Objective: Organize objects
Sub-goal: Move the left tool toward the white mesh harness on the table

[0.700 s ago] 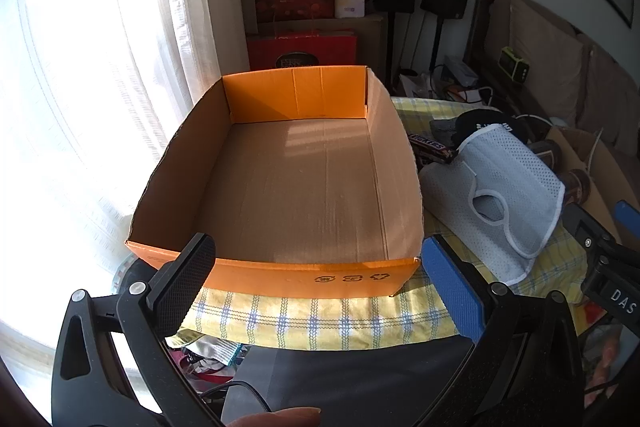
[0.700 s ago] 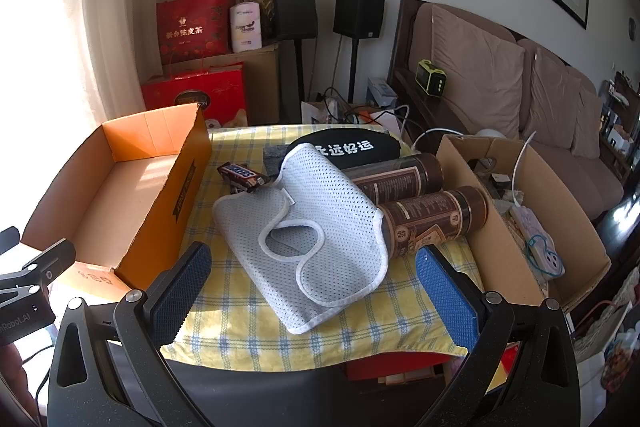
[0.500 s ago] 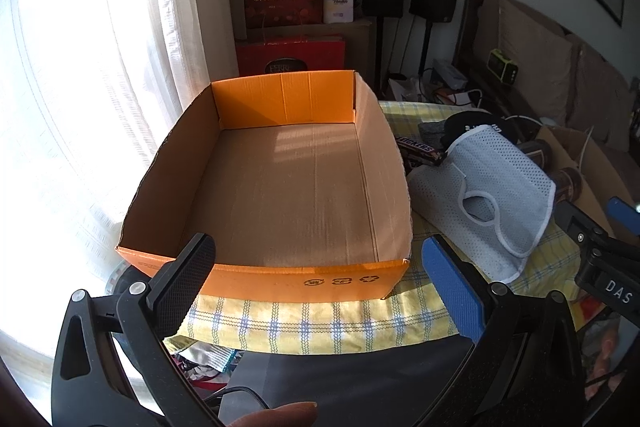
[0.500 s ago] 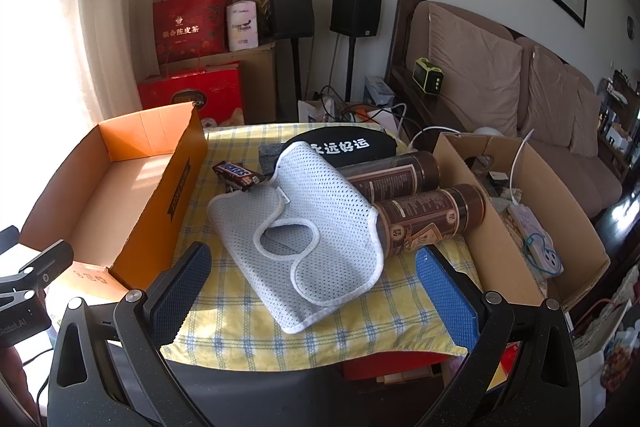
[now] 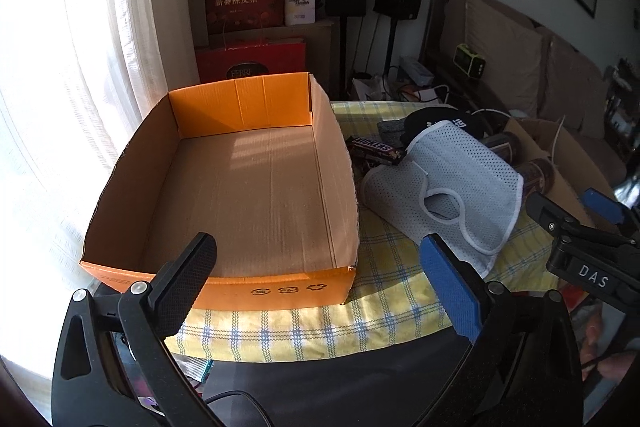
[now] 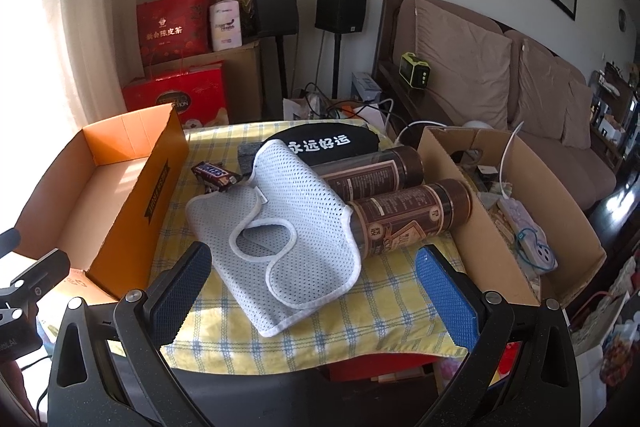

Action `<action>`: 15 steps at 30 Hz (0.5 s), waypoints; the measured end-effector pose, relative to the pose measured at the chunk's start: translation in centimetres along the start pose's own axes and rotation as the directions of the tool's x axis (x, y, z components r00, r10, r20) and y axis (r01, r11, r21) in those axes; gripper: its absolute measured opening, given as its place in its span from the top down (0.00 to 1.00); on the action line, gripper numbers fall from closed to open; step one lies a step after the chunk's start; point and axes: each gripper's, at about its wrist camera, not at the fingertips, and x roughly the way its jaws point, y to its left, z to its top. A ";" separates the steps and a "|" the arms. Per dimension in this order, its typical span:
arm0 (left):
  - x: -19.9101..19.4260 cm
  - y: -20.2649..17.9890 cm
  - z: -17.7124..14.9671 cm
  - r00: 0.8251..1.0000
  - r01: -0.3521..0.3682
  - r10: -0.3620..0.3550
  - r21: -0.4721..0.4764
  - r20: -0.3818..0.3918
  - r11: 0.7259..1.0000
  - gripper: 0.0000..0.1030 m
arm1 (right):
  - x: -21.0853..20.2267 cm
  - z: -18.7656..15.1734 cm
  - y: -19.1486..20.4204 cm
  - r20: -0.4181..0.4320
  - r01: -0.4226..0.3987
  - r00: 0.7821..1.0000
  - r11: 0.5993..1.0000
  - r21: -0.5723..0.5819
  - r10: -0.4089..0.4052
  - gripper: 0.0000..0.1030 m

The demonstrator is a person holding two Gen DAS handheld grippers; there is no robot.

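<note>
An empty orange cardboard box (image 5: 256, 107) (image 6: 160, 183) stands on the left of the yellow checked tablecloth (image 5: 384, 283) (image 6: 376, 311). To its right lie a grey mesh garment (image 5: 452, 179) (image 6: 288, 227), a Snickers bar (image 5: 374, 147) (image 6: 214, 175), a black cap with white writing (image 6: 324, 143) and two brown cylindrical tins (image 6: 408, 215). My left gripper (image 5: 316, 283) is open and empty, just before the box's near wall. My right gripper (image 6: 312, 291) is open and empty, above the garment's near edge.
An open brown carton (image 6: 560, 223) of cables and odds stands right of the table. Red gift boxes (image 6: 176, 23), two speakers (image 6: 340, 3) and a sofa (image 6: 520, 87) are behind. A white curtain (image 5: 80, 67) hangs at the left.
Both views have shifted slightly: the box and the garment sit a little lower and further right in the left wrist view. Nothing on the table has moved. Both grippers stay open.
</note>
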 end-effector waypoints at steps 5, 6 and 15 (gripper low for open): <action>0.6 -2.4 0.8 0.997 0.074 -0.074 0.038 -0.006 0.997 0.14 | 0.6 0.2 -1.9 -0.001 0.013 1.000 1.000 0.028 -0.013 0.00; 0.8 -2.8 0.9 0.996 0.084 -0.084 0.044 -0.011 0.995 0.14 | 0.7 0.2 -2.4 0.000 0.012 1.000 0.999 0.034 -0.012 0.00; 2.7 -6.4 0.5 0.969 0.231 -0.225 0.046 -0.099 0.972 0.28 | 1.6 2.2 -5.6 0.010 -0.036 0.999 0.999 0.028 0.036 0.03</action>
